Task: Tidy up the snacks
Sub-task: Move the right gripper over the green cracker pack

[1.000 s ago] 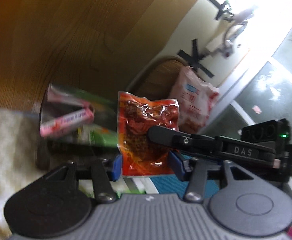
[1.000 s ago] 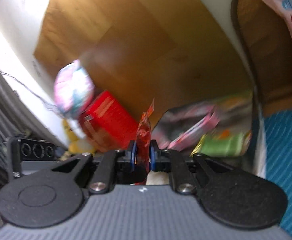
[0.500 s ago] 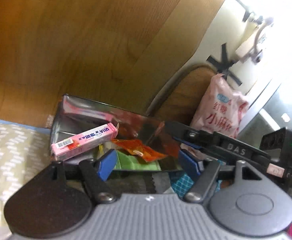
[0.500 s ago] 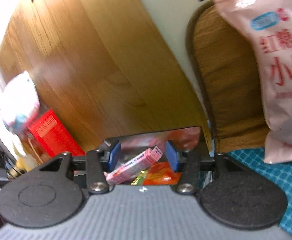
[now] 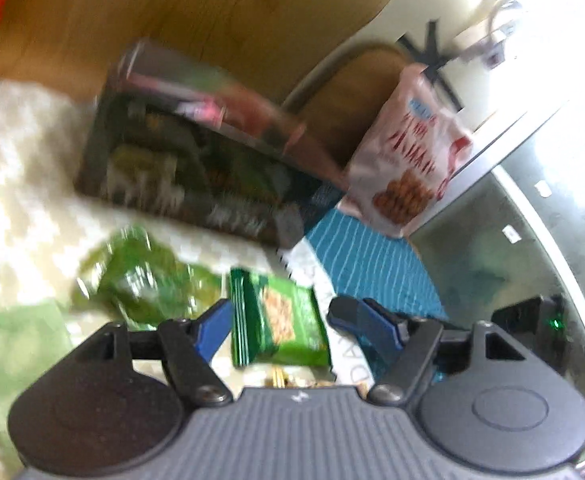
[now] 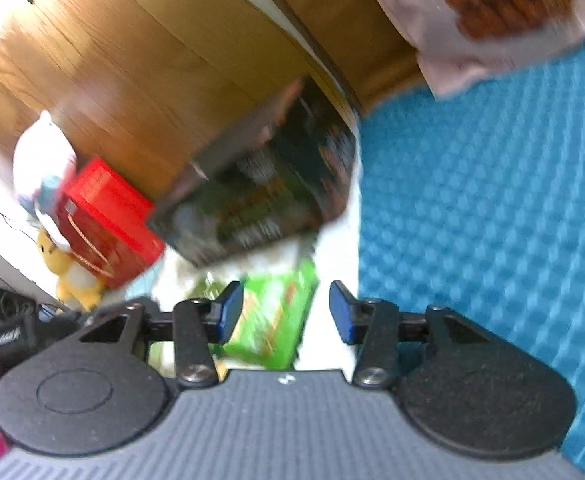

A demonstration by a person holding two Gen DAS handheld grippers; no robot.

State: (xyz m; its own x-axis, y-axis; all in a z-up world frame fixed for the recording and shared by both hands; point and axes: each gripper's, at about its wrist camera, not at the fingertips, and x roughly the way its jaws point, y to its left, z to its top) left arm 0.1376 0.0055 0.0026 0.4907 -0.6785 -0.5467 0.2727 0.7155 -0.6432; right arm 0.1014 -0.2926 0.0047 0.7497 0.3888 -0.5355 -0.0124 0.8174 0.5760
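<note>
Only the right wrist view showed the red box [image 6: 108, 220] and plush toys [image 6: 42, 160] at 9 o'clock; only the left showed a crumpled green bag [image 5: 144, 280]. Both the left hand-held gripper [image 5: 280, 326] and right hand-held gripper [image 6: 280, 312] stood wide, holding nothing, each above the green cracker packet [image 5: 280, 320] [image 6: 272, 320]. The blurred dark snack tray [image 5: 196, 164] [image 6: 260, 192] lay at 12 o'clock, a pink snack bag [image 5: 408, 152] beyond.

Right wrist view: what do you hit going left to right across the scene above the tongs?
White plush toy → red box with a cord handle → dark rectangular snack tray → teal textured mat. Both tongs stand open and empty.
</note>
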